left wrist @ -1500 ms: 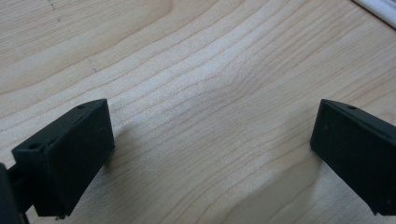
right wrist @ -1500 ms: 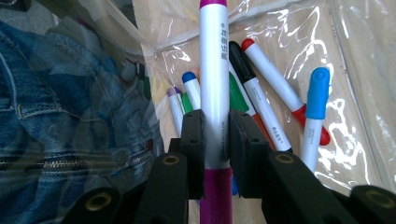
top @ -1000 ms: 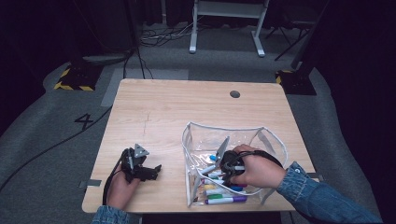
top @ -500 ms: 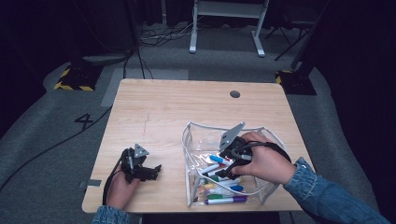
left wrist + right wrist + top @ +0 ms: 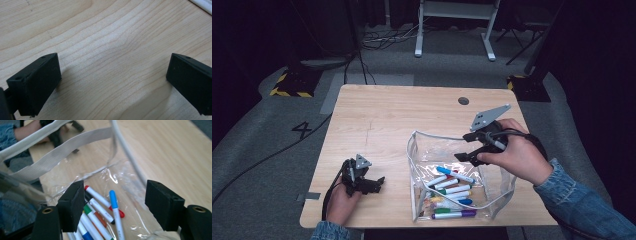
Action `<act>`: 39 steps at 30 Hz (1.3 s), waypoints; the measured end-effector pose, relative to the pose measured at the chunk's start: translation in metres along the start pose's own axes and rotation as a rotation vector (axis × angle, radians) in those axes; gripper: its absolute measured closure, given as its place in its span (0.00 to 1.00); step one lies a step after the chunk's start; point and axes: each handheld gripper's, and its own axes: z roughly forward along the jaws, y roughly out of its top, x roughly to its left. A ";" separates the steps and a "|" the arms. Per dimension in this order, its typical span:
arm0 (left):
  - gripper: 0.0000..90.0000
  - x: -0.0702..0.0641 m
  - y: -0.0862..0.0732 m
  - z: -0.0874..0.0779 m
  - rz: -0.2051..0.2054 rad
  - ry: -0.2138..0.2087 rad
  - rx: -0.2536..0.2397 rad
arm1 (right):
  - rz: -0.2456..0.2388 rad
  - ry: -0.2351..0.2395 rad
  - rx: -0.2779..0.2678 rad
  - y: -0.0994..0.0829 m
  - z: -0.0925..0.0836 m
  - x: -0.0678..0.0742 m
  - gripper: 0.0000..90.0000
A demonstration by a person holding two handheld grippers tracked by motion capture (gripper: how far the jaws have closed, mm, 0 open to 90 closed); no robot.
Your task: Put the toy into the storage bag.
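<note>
Tabletop; markers behind clear pouch

Desk: light wood top, rectangular, grain running lengthwise; small dark round grommet near the far right edge. Far half bare. Clear plastic pouch with a white zipper rim sits on the near right part, mouth open upward, markers lying inside on its bottom. Left hand-held gripper rests on the near left corner, well apart from the pouch. Desk stands on grey carpet.
</note>
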 end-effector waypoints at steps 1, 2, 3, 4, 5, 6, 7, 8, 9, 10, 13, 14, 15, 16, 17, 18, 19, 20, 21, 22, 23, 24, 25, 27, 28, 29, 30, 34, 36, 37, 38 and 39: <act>0.00 0.000 0.000 0.000 0.000 0.000 0.000 | 0.010 -0.013 -0.009 -0.001 -0.004 -0.003 0.37; 0.00 0.000 0.000 0.000 0.000 0.001 0.000 | 0.022 -0.023 -0.018 -0.003 -0.008 -0.007 0.37; 0.00 0.000 0.000 0.000 0.000 0.001 0.000 | 0.035 -0.036 -0.026 -0.004 -0.011 -0.010 0.37; 0.00 0.000 0.000 0.000 0.000 0.001 0.000 | 0.044 -0.048 -0.032 -0.006 -0.015 -0.014 0.37; 0.00 0.000 0.000 0.000 0.000 0.001 0.000 | 0.055 -0.061 -0.039 -0.008 -0.018 -0.017 0.37; 0.00 0.000 0.000 0.000 0.000 0.001 0.000 | 0.068 -0.070 -0.047 -0.012 -0.022 -0.021 0.37; 0.00 0.000 0.000 0.000 0.000 0.001 0.000 | 0.078 -0.081 -0.051 -0.014 -0.025 -0.023 0.37; 0.00 0.000 0.000 0.000 0.000 0.001 0.000 | 0.092 -0.086 -0.060 -0.016 -0.028 -0.026 0.37; 0.00 0.000 0.000 0.000 -0.001 0.002 0.000 | 0.100 -0.094 -0.066 -0.019 -0.031 -0.029 0.37; 0.00 0.000 0.000 0.000 -0.002 0.002 0.000 | 0.113 -0.103 -0.070 -0.022 -0.034 -0.031 0.37; 0.00 0.000 0.000 0.000 -0.002 0.002 0.000 | 0.146 -0.135 -0.090 -0.032 -0.045 -0.039 0.38; 0.00 0.000 0.000 0.000 -0.002 0.002 0.000 | 0.160 -0.142 -0.095 -0.035 -0.048 -0.042 0.38; 0.00 0.000 0.000 0.000 0.001 0.001 -0.001 | 0.174 -0.153 -0.101 -0.039 -0.051 -0.044 0.38; 0.00 0.000 0.000 0.000 -0.001 -0.001 -0.001 | 0.188 -0.166 -0.104 -0.043 -0.055 -0.047 0.38; 0.00 0.000 0.000 0.000 0.000 0.001 -0.001 | 0.197 -0.171 -0.105 -0.046 -0.057 -0.049 0.38; 0.00 0.000 0.000 0.000 0.001 0.001 -0.001 | 0.208 -0.180 -0.108 -0.050 -0.059 -0.052 0.38; 0.00 0.000 0.000 0.000 0.000 0.001 -0.001 | 0.220 -0.189 -0.109 -0.053 -0.062 -0.055 0.39; 0.00 0.000 0.000 0.000 0.001 0.001 -0.001 | 0.231 -0.199 -0.111 -0.057 -0.064 -0.058 0.39; 0.00 0.000 0.000 0.000 0.001 0.001 -0.001 | 0.242 -0.208 -0.112 -0.061 -0.066 -0.061 0.39; 0.00 0.000 0.000 0.000 0.001 0.001 -0.001 | 0.256 -0.214 -0.114 -0.065 -0.068 -0.064 0.39; 0.00 0.000 0.000 0.000 0.000 0.001 -0.001 | 0.270 -0.220 -0.115 -0.069 -0.069 -0.067 0.39; 0.00 0.000 0.000 0.000 0.000 0.001 -0.001 | 0.281 -0.228 -0.116 -0.074 -0.070 -0.070 0.39; 0.00 0.000 0.000 0.000 -0.001 0.000 -0.001 | 0.295 -0.235 -0.117 -0.078 -0.071 -0.072 0.39; 0.00 0.000 0.000 0.000 0.001 0.001 -0.001 | 0.324 -0.244 -0.114 -0.087 -0.073 -0.078 0.39; 0.00 0.000 0.000 0.000 0.000 0.001 -0.001 | 0.338 -0.250 -0.112 -0.091 -0.073 -0.080 0.39; 0.00 0.000 0.000 0.000 0.000 0.001 -0.001 | 0.349 -0.257 -0.109 -0.096 -0.073 -0.083 0.39; 0.00 0.000 0.000 0.000 0.000 0.001 -0.001 | 0.360 -0.261 -0.103 -0.100 -0.072 -0.085 0.39; 0.00 0.000 0.000 0.000 0.000 0.001 -0.001 | 0.403 -0.274 -0.079 -0.121 -0.066 -0.095 0.39; 0.00 0.000 0.000 0.000 0.001 0.001 -0.001 | 0.425 -0.278 -0.061 -0.132 -0.061 -0.098 0.39; 0.00 0.000 0.000 0.000 0.000 0.001 -0.001 | 0.435 -0.277 -0.052 -0.138 -0.058 -0.100 0.39; 0.00 0.000 0.000 0.000 0.000 0.001 -0.001 | 0.446 -0.278 -0.042 -0.143 -0.055 -0.101 0.39; 0.00 0.000 0.000 0.000 0.000 0.000 -0.001 | 0.457 -0.279 -0.032 -0.149 -0.052 -0.102 0.39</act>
